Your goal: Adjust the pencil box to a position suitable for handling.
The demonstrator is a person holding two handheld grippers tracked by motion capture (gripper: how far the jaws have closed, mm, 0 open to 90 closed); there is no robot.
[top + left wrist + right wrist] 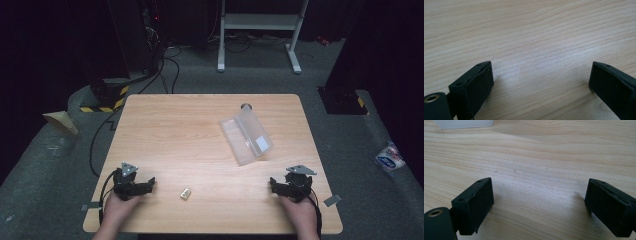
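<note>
A clear plastic case [247,135] lies open on the right half of the wooden table [200,130]; its pale edge [464,123] appears at the top of the right gripper view. A small tan block [186,193] rests near the front edge, between the two hands. My left gripper [150,184] sits at the front left, pointing right toward the block, jaws wide apart over bare wood [540,72]. My right gripper [274,184] rests at the front right, jaws also spread with nothing between them [539,195].
A round hole [246,106] sits in the table's far edge behind the case. Beyond the table stand a white metal frame [260,30], cables and dark equipment. A packet [390,157] lies on the floor at right.
</note>
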